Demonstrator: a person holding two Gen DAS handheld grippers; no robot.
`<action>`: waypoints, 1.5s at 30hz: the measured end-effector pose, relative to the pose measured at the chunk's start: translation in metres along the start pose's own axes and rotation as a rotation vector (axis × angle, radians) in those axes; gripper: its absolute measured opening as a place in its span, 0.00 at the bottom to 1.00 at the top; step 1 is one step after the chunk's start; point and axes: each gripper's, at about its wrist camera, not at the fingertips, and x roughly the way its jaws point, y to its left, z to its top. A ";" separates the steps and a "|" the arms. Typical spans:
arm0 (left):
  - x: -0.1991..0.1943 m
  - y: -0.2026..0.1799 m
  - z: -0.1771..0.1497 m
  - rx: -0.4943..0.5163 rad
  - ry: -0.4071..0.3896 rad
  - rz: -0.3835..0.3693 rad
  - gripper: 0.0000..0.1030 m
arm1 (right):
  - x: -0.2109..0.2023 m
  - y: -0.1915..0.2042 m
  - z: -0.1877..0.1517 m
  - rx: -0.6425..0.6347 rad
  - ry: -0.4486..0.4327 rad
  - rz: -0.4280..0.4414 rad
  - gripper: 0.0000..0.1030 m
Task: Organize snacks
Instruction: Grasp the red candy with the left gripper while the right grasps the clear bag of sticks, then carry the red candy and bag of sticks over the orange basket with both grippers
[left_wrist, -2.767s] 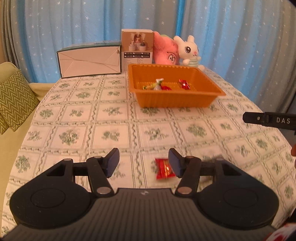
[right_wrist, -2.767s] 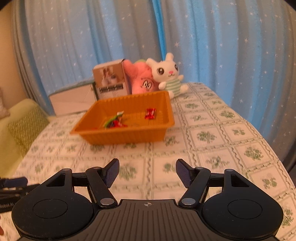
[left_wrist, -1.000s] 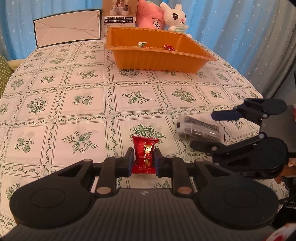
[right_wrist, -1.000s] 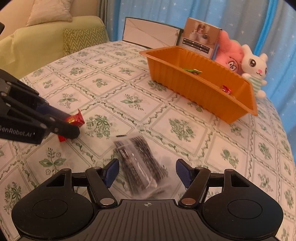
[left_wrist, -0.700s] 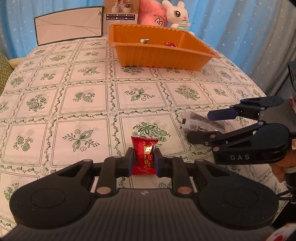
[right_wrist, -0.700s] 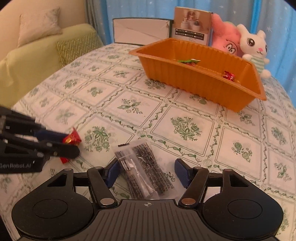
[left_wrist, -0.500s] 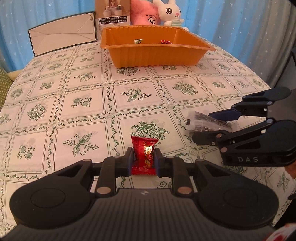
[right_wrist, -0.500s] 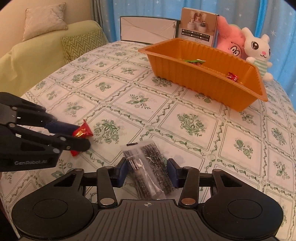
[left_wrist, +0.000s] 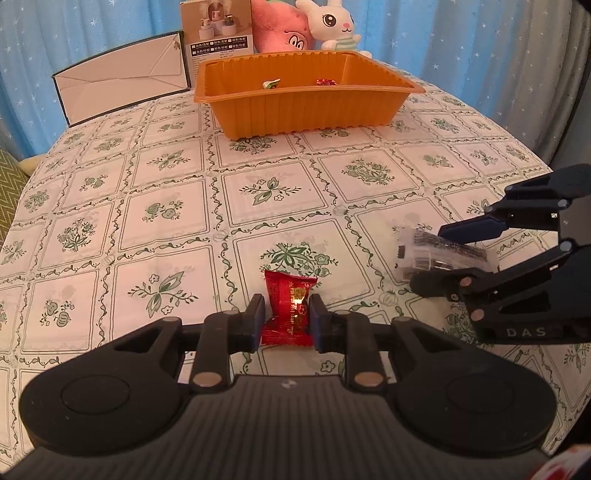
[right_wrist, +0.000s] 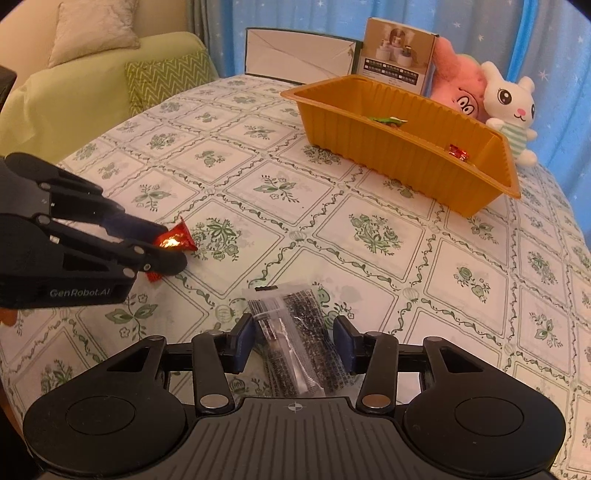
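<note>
My left gripper (left_wrist: 286, 316) is shut on a red snack packet (left_wrist: 289, 306), held just above the tablecloth; it also shows in the right wrist view (right_wrist: 170, 240). My right gripper (right_wrist: 294, 339) is shut on a clear packet of dark snacks (right_wrist: 295, 343), lifted slightly off the table; it also shows in the left wrist view (left_wrist: 436, 254). The orange tray (left_wrist: 303, 107) stands at the far side of the table and holds a green-wrapped candy (left_wrist: 271, 84) and a red candy (left_wrist: 325, 82).
Behind the tray (right_wrist: 402, 158) stand a white folded box (left_wrist: 118, 92), a product box (left_wrist: 216, 31), a pink plush (left_wrist: 280, 27) and a white bunny plush (left_wrist: 334, 24). A green sofa with cushions (right_wrist: 162, 81) is left of the table. Blue curtains hang behind.
The right gripper closed on the clear packet and raised it slightly. The left gripper kept its hold on the red packet and lifted it a little.
</note>
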 end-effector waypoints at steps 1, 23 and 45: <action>0.000 0.000 0.000 0.000 0.000 0.001 0.23 | -0.001 -0.001 -0.001 -0.004 0.002 0.000 0.46; 0.002 0.002 0.002 -0.034 -0.008 -0.001 0.20 | -0.013 0.001 -0.008 0.013 0.065 0.005 0.42; -0.019 -0.006 0.013 -0.057 -0.065 -0.028 0.18 | -0.039 -0.018 0.013 0.256 -0.117 -0.030 0.36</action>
